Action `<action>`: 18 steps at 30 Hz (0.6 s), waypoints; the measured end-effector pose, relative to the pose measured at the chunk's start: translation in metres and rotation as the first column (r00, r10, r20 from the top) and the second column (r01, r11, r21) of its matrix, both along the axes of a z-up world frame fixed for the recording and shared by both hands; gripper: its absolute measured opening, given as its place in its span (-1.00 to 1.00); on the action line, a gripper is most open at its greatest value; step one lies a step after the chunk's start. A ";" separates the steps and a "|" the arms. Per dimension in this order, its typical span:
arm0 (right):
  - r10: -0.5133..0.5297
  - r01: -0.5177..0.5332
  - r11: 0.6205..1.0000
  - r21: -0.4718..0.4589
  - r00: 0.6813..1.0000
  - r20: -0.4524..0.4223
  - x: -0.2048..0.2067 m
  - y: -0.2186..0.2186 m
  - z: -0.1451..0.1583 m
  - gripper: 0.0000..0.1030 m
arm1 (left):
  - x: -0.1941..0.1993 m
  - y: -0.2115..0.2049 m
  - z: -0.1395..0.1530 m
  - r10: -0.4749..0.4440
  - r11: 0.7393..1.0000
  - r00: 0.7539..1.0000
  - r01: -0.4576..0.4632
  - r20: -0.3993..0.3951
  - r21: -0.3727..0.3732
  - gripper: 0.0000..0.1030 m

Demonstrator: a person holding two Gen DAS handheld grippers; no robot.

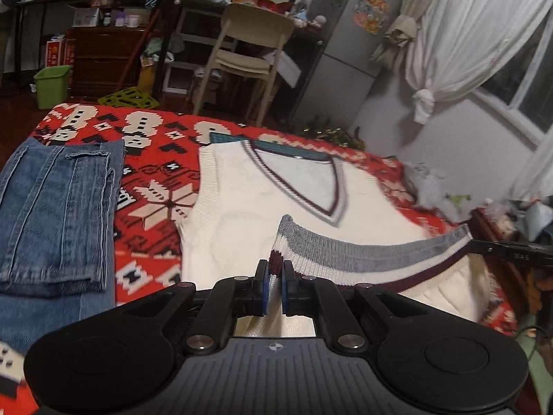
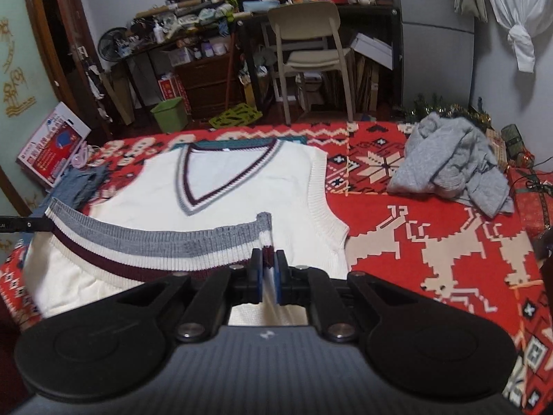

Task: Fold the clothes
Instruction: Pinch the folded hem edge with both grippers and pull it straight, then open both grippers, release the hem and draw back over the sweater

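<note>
Jeans, already folded, lie at 9 o'clock on the red patterned blanket. Centre: white V-neck vest spread flat, collar toward 12 o'clock. Left gripper is clamped tight on the left end of the striped hem; right gripper is likewise pinched on the right end, hem raised and stretched between them. Judged step: bottom-to-top fold in progress. Next move calls for carrying both corners evenly toward the collar at 12 o'clock, keeping the hem taut, then setting down level. At 2 o'clock a crumpled grey garment waits unfolded. Vest portion beneath the grippers is hidden; right-hand blanket edge is cut off in the left view; motion blur softens the knit detail.
</note>
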State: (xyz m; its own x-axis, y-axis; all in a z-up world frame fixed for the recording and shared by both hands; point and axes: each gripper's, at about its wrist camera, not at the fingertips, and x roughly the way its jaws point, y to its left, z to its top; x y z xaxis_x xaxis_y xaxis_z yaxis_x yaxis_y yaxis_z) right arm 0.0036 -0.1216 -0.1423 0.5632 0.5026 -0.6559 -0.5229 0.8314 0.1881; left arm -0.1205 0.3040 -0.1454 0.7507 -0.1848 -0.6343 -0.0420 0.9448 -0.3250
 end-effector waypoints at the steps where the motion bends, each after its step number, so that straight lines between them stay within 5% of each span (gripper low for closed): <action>1: -0.009 0.009 1.000 -0.005 1.000 -0.005 0.007 0.000 -0.006 -0.88 | 0.006 0.000 -0.005 0.008 1.000 1.000 -0.008 -0.008 0.006 -0.87; 8: -0.060 0.058 0.998 -0.039 0.997 -0.050 0.038 0.006 -0.050 -0.88 | 0.031 0.001 -0.034 0.045 0.998 0.996 -0.042 -0.074 0.045 -0.87; 18: -0.122 0.123 0.992 0.009 0.989 -0.087 0.046 0.003 -0.058 -0.87 | 0.039 0.000 -0.039 0.071 0.996 0.995 -0.067 -0.065 0.064 -0.87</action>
